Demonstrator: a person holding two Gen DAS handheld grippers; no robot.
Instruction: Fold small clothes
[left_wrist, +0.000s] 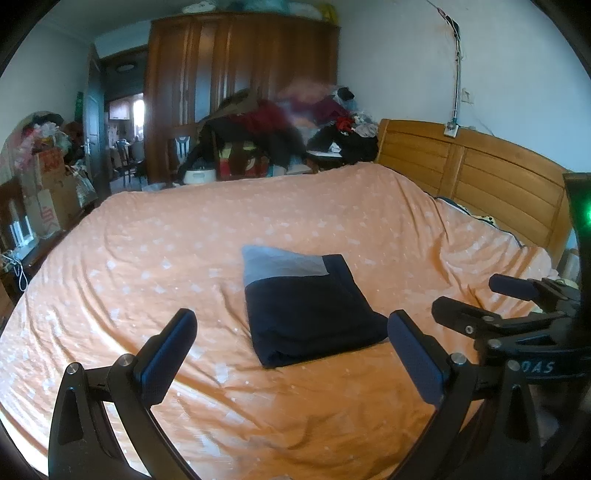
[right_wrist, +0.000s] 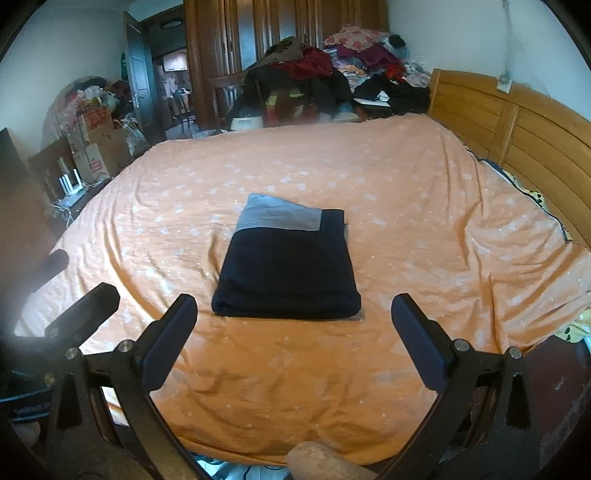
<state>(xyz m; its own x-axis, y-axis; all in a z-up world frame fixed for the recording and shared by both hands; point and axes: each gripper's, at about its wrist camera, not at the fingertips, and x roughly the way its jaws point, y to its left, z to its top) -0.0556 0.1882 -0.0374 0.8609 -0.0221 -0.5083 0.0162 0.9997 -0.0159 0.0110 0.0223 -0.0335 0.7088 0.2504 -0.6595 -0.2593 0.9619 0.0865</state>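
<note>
A dark navy garment with a grey band lies folded into a neat rectangle in the middle of the orange bedsheet. In the right wrist view the same folded garment sits straight ahead. My left gripper hovers open just in front of the fold, nothing between its fingers. My right gripper is also open and empty, held back from the garment's near edge. The right gripper shows beside the left one in the left wrist view, and the left gripper shows at the left of the right wrist view.
A wooden headboard runs along the right. A heap of clothes piles up beyond the bed's far edge, before a wooden wardrobe. Boxes and bags stand at the left by an open door. A pillow corner peeks out.
</note>
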